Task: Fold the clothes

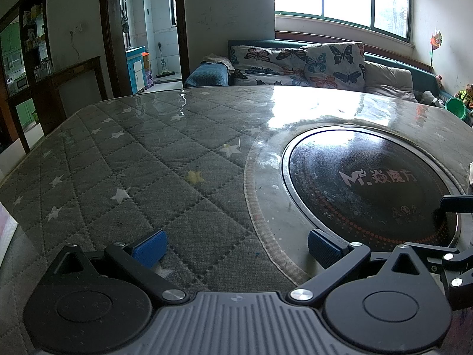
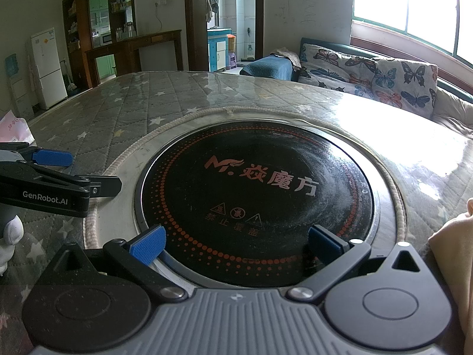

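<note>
Quilted table under both spread, empty tools.

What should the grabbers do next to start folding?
Probably swing the right gripper toward the beige cloth at its right. Both grippers are open and hold nothing; the left gripper faces only quilted table cover, and that cloth at the edge is the only garment in view.

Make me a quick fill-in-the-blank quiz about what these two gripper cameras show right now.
1. Both the left gripper and right gripper are ____.
2. The round cooktop set in the table is coloured ____.
3. The sofa cushions carry a ____ print.

Missing words: open; black; butterfly
</note>
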